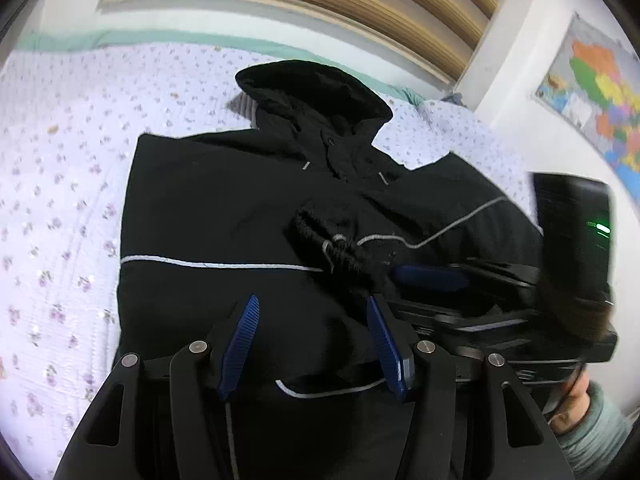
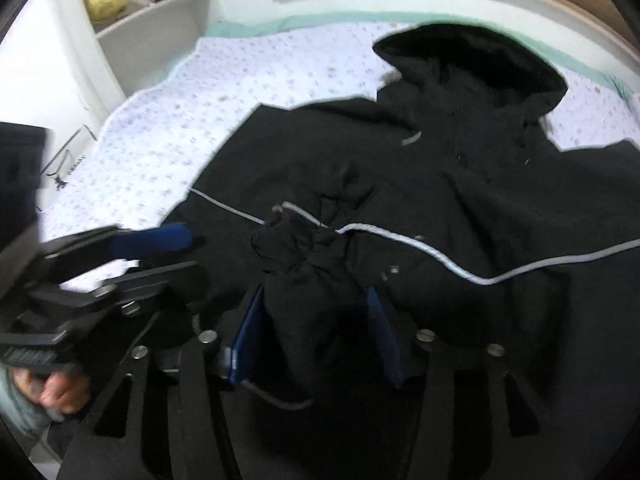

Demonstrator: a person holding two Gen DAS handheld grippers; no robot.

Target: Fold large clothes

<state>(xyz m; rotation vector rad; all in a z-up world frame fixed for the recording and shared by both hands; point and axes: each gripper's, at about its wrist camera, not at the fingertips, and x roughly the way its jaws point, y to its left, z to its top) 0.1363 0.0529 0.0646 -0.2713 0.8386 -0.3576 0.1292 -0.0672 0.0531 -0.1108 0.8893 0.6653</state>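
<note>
A black hooded jacket with grey piping (image 1: 224, 208) is spread on a lilac floral bedspread (image 1: 60, 184). Its gathered sleeve cuff (image 2: 304, 256) lies between the parted right gripper (image 2: 316, 328) fingers, ungripped; the left gripper (image 1: 312, 344) is held wide and empty. The folded-in sleeve could be dragged askew if snagged. A slatted wooden headboard (image 1: 320, 4) stands beyond.

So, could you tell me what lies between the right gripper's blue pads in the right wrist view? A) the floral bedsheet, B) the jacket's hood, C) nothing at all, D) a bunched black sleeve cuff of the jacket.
D: the bunched black sleeve cuff of the jacket sits between the blue pads of the right gripper, while the hood lies far off.
</note>
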